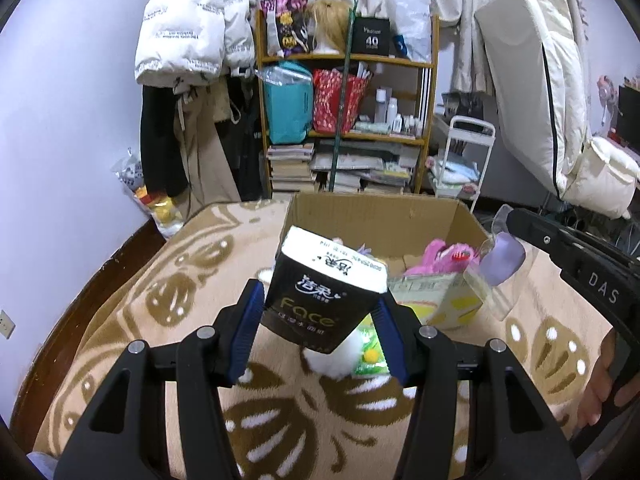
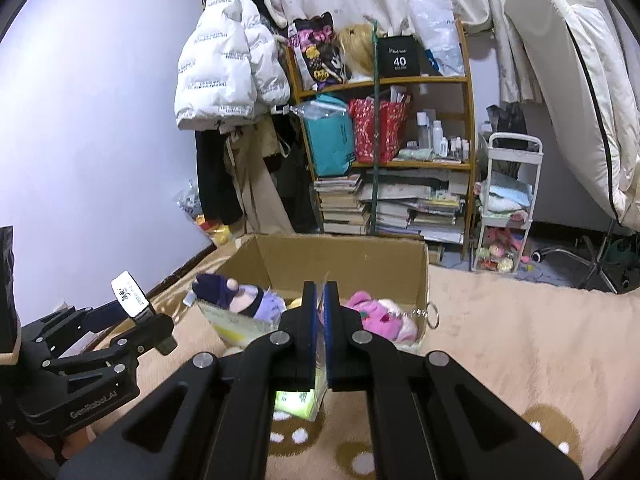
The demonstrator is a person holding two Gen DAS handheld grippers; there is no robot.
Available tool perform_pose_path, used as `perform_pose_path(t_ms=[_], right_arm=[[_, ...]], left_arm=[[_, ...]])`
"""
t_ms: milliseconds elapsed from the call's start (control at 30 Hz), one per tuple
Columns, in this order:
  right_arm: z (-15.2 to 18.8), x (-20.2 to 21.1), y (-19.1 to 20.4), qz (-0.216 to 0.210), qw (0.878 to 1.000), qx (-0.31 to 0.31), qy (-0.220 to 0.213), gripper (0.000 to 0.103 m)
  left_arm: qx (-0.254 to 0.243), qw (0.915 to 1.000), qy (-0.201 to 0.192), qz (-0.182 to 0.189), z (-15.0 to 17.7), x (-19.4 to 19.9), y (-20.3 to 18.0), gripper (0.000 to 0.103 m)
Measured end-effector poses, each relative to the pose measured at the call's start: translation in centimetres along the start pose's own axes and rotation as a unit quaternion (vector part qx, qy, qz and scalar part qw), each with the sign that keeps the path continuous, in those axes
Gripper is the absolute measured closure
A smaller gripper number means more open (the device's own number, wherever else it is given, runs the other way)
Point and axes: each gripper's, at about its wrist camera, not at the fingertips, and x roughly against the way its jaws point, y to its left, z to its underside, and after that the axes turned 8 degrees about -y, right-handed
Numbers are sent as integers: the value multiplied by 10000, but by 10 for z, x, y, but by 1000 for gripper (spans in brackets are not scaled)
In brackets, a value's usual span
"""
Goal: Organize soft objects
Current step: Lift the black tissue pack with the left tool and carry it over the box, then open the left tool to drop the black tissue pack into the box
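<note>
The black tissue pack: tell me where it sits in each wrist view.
Left wrist view: the black tissue pack fills the centre, clamped in the left tool, tilted before the cardboard box.
Right wrist view: the pack is small at far left, held up in that tool.
Shared landmark: the cardboard box.

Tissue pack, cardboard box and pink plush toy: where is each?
Tissue pack (image 1: pixel 320 296): left wrist view, black front face.
Cardboard box (image 2: pixel 344 256): right wrist view, inner back wall.
Pink plush toy (image 2: pixel 376 312): right wrist view, its body.
</note>
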Motion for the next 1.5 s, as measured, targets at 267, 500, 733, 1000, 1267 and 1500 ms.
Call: perform_pose_path(t_ms=[267, 500, 733, 1000, 1267, 1500], right_arm=[[-14, -1, -1, -21, 9996, 92, -253, 99], [-26, -6, 1, -80, 9989, 169, -437, 99], [-37, -17, -3, -122, 9982, 234, -542, 99], [-44, -31, -13, -169, 9979, 233, -587, 99], [-45, -54, -32, -439, 9974, -42, -565, 99], [-32, -71, -41, -616, 9967, -312, -437, 99]], left_arm=[[-85, 9987, -496, -6, -8, 9, -5, 50], [-229, 9968, -762, 31, -21, 3, -15, 50], [-206, 9944, -1032, 70, -41, -9, -15, 50], [-168, 9937, -1095, 138, -60, -35, -11, 51], [-212, 9935, -1096, 203, -57, -59, -13, 50], [-212, 9970, -674, 315, -44, -87, -13, 51]])
